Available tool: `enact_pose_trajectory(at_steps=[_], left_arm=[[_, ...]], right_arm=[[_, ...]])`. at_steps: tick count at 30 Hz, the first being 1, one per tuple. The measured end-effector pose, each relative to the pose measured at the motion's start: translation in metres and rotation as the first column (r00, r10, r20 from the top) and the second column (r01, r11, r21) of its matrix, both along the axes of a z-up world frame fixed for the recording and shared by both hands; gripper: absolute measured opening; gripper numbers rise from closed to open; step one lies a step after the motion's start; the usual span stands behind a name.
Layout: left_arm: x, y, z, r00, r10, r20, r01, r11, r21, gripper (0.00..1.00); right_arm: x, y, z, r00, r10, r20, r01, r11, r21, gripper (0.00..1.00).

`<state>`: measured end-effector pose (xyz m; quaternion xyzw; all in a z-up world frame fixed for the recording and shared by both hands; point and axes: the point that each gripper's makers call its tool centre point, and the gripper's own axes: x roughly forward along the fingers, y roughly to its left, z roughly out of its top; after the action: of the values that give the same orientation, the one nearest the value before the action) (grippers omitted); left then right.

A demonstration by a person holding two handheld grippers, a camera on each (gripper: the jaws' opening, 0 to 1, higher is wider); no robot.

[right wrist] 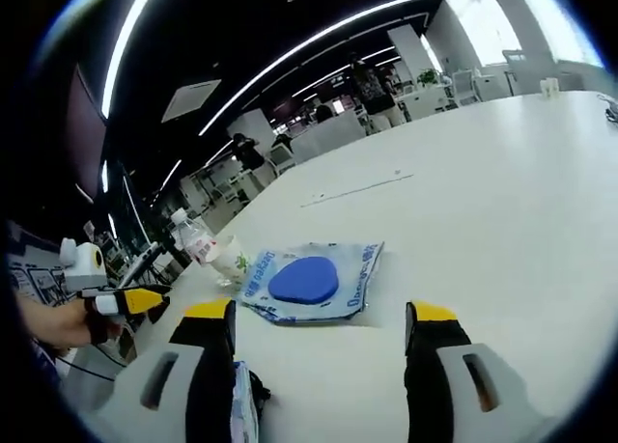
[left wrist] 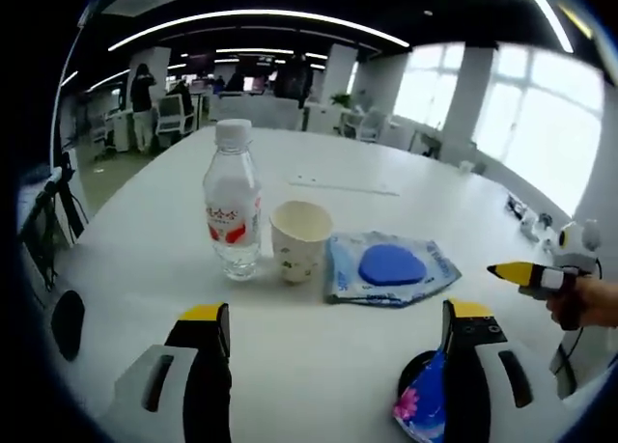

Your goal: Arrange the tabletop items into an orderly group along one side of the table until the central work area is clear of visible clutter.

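Note:
On the white table point(left wrist: 319, 361) a clear water bottle point(left wrist: 232, 211) with a red label stands upright. A paper cup point(left wrist: 300, 240) stands just right of it, then a flat blue packet point(left wrist: 386, 267) with a blue oval on it. My left gripper point(left wrist: 336, 313) is open, short of them, nothing between its jaws. A small blue floral pouch point(left wrist: 422, 409) lies by its right jaw. In the right gripper view the right gripper point(right wrist: 319, 313) is open, facing the blue packet point(right wrist: 309, 281), with the cup point(right wrist: 230, 258) and bottle point(right wrist: 193, 235) beyond at the left and the pouch point(right wrist: 243, 404) by its left jaw.
The right gripper point(left wrist: 526, 272), held by a hand, enters the left gripper view from the right. The left gripper point(right wrist: 130, 300) shows at the left of the right gripper view. A thin strip point(left wrist: 343, 184) lies farther back on the table. Office desks, chairs and people stand beyond.

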<state>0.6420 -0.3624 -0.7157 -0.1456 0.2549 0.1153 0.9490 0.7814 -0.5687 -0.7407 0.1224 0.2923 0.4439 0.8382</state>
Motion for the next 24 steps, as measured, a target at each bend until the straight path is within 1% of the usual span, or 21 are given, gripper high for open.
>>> enact_pose_trajectory(at_steps=[3, 4, 7, 10, 12, 15, 18, 20, 22, 24], left_arm=[[-0.004, 0.001, 0.002, 1.0, 0.002, 0.001, -0.002, 1.0, 0.009, 0.86], [-0.005, 0.001, 0.003, 1.0, 0.003, 0.004, -0.003, 1.0, 0.007, 0.86], [-0.009, 0.001, 0.006, 1.0, 0.011, 0.02, -0.01, 1.0, -0.003, 0.87], [-0.011, 0.003, 0.008, 0.999, 0.025, 0.039, -0.024, 1.0, -0.02, 0.86], [-0.012, 0.005, 0.009, 0.999, 0.032, 0.041, -0.03, 0.999, -0.029, 0.85], [-0.013, 0.007, 0.011, 0.998, 0.034, 0.052, -0.032, 0.999, -0.04, 0.83], [-0.015, 0.003, 0.013, 0.997, 0.031, 0.065, -0.028, 0.998, -0.052, 0.82], [-0.018, 0.0, 0.01, 0.997, 0.039, 0.063, -0.035, 0.997, -0.064, 0.81], [-0.024, -0.007, 0.006, 0.997, 0.048, 0.055, -0.043, 0.995, -0.092, 0.79], [-0.027, -0.012, 0.006, 0.997, 0.051, 0.066, -0.044, 0.994, -0.102, 0.78]], right_arm=[[-0.002, -0.01, 0.005, 1.0, -0.008, 0.007, 0.008, 1.0, 0.007, 0.67], [-0.001, -0.008, 0.006, 1.0, -0.01, 0.008, 0.01, 1.0, 0.011, 0.67], [0.002, -0.014, 0.009, 1.0, -0.013, 0.018, 0.013, 1.0, 0.006, 0.67], [0.002, -0.012, 0.012, 1.0, -0.014, 0.014, 0.014, 1.0, 0.005, 0.66], [0.005, -0.01, 0.015, 1.0, -0.015, 0.017, 0.015, 1.0, 0.011, 0.64], [0.009, -0.005, 0.017, 1.0, -0.007, 0.026, 0.007, 1.0, 0.012, 0.64], [0.003, 0.007, 0.02, 0.999, 0.023, 0.026, -0.024, 0.999, 0.024, 0.64], [0.0, 0.01, 0.02, 0.999, 0.038, 0.027, -0.039, 0.999, 0.028, 0.64], [-0.004, 0.013, 0.018, 0.998, 0.05, 0.023, -0.051, 0.998, 0.028, 0.63], [-0.012, 0.018, 0.018, 0.998, 0.067, 0.021, -0.068, 0.997, 0.032, 0.63]])
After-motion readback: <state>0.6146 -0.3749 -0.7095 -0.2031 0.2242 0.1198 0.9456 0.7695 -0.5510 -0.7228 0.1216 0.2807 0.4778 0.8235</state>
